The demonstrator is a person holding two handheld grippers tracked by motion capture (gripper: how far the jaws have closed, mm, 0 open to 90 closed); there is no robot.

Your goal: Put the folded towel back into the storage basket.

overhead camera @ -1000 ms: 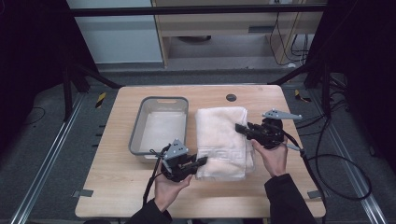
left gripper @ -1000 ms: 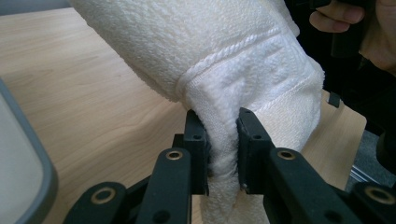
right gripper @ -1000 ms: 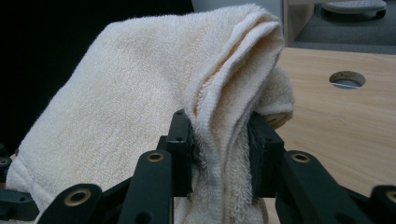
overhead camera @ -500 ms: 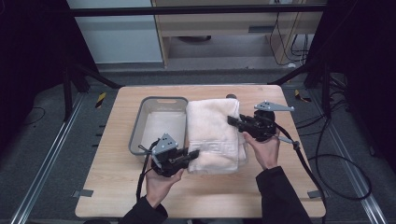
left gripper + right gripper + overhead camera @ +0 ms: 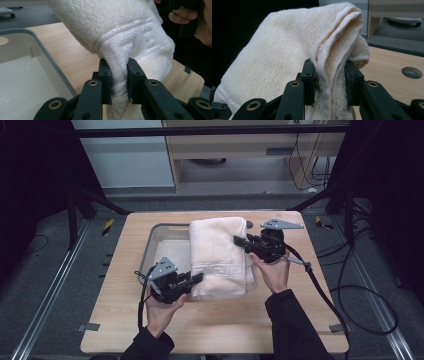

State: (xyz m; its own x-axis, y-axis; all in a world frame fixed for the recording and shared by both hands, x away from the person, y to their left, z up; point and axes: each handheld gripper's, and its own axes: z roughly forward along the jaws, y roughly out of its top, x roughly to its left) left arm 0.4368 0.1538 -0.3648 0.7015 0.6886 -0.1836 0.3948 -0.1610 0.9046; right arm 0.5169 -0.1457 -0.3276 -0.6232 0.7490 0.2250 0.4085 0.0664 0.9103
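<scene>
A folded cream towel (image 5: 220, 252) hangs lifted between both grippers, partly over the grey tray (image 5: 161, 234). My left gripper (image 5: 196, 279) is shut on the towel's near left edge; in the left gripper view the towel (image 5: 125, 37) is pinched between the black jaws of that gripper (image 5: 119, 80). Over on the far right edge my right gripper (image 5: 239, 241) is shut on the cloth, and in the right gripper view the folded layers of the towel (image 5: 294, 47) are squeezed in that gripper (image 5: 330, 82). The tray's pale inside (image 5: 22, 77) lies just left of the left jaws.
The wooden table (image 5: 310, 320) has a round hole (image 5: 411, 72) near its far edge. Cables trail from the right gripper off the table's right side (image 5: 320, 290). Dark floor and frame rails surround the table.
Both grippers have carried the towel leftwards and upwards, from the bare table beside the tray to partly over it. Both grips have stayed shut on it.
</scene>
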